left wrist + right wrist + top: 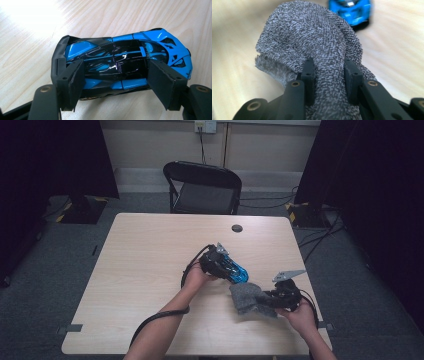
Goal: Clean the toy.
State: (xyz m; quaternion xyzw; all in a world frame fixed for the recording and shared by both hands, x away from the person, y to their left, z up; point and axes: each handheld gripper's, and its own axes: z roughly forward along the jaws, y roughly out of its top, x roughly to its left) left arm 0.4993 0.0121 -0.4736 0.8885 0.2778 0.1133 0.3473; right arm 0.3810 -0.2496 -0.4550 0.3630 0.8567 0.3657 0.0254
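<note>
On the table [150, 250] — left gripper [113, 82] clamps toy car [120, 60], right gripper [329, 75] pinches cloth [307, 37].

Toy car [235, 271] on table [145, 270], cloth [246, 296] just R.

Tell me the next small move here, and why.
Probably bring the grey terry cloth onto the blue and black toy car to wipe it: the right gripper is clamped on the cloth, and the left gripper grips the car on the table.
</note>
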